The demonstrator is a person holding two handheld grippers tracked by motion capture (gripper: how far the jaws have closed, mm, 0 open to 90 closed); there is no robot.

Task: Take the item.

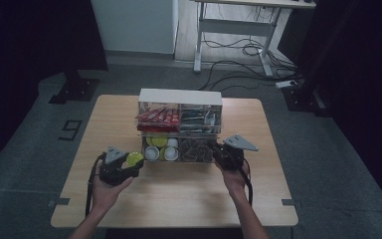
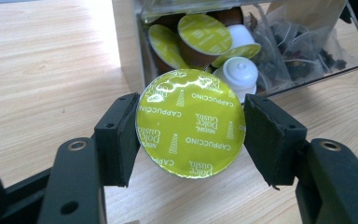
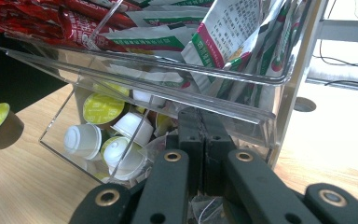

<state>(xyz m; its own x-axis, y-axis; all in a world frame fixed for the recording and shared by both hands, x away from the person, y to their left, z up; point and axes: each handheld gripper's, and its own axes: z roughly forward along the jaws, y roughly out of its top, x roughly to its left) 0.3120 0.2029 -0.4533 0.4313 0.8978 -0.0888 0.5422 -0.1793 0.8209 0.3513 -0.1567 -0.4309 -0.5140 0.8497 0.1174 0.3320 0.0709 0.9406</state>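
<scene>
Jaws together, clear organizer (image 3: 279, 116), coffee capsules (image 3: 103, 108)

Red sachets (image 1: 158, 116) top left; white desk (image 1: 238, 30) beyond table (image 1: 179, 194).

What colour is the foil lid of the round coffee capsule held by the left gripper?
Yellow-green foil lid with white lettering, seen best in the left gripper view.

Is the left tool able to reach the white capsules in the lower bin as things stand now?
Probably not yet: the left tool is shut on a green coffee capsule, so its jaws are full. The white capsules lie close ahead in the open clear bin.
</scene>
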